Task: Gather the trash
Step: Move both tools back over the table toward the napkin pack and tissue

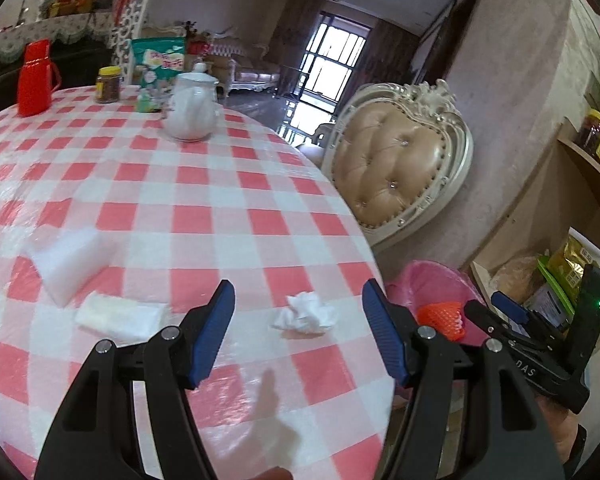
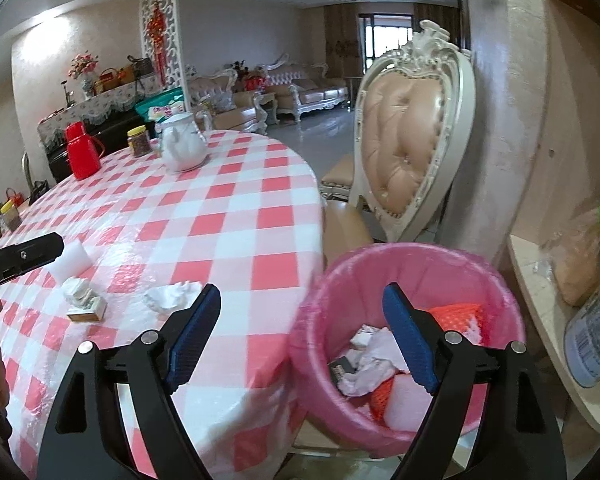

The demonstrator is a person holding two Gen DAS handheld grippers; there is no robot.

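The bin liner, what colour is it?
Pink. The bin liner shows best in the right wrist view.

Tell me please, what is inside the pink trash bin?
Inside the pink trash bin lie crumpled white paper, orange mesh and a white block. Whatever is underneath them is covered; the right gripper hides part.

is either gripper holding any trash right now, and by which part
Nothing is held. The left gripper stands open over the crumpled white tissue on the table; the right gripper is open and empty beside the pink-lined bin.
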